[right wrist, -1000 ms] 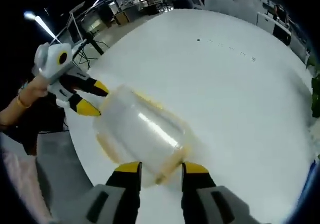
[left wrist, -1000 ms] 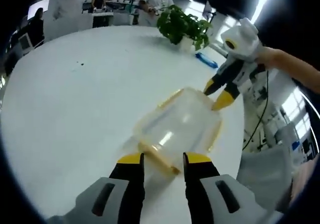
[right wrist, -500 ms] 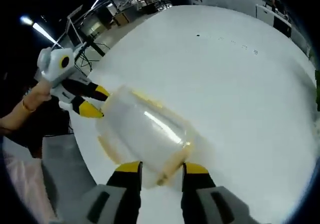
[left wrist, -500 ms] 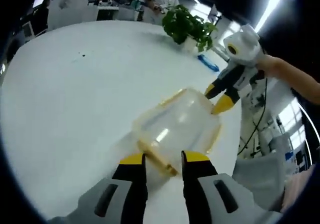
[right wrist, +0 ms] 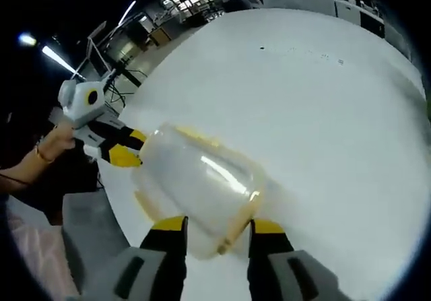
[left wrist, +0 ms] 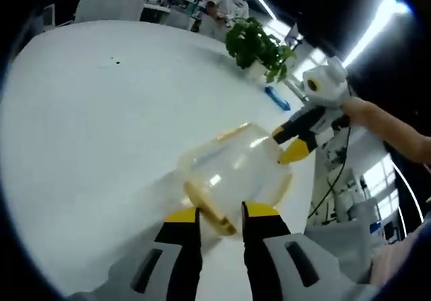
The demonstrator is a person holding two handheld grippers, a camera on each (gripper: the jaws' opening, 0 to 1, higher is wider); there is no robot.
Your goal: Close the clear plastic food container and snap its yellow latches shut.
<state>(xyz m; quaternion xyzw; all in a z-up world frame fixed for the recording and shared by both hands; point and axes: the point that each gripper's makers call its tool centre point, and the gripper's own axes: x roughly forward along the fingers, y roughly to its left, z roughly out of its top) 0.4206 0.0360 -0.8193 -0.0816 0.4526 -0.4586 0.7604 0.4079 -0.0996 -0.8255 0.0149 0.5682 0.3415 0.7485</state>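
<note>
Clear plastic food container [left wrist: 234, 173] sits on the white table [left wrist: 87, 126], lower centre of the left gripper view and centre-left of the right gripper view [right wrist: 199, 183]. Seems to rest with its domed clear body upward; yellow rim runs round its base. Cannot tell for certain whether the lid is fully seated.

A yellow latch [left wrist: 207, 210] lies at the near end in the left gripper view, running between the jaws of the left gripper [left wrist: 221, 215]. Jaws narrow, straddling the latch, seemingly just touching or about to pinch; actual grip cannot be confirmed. In the right gripper view another yellow latch [right wrist: 237, 230] sits between the jaws of the right gripper [right wrist: 219, 227], which stand somewhat apart, not clearly clamped.

Each gripper appears at the far end of the container in the other's view: right gripper [left wrist: 296, 139] at centre right, left gripper [right wrist: 124, 149] at left.

Step in hand, as judged: latching both ends. Next move calls for pressing each latch flat against the wall while the opposite gripper steadies the container.

Potted plant [left wrist: 254, 42] stands near the table's far edge, upper centre.
</note>
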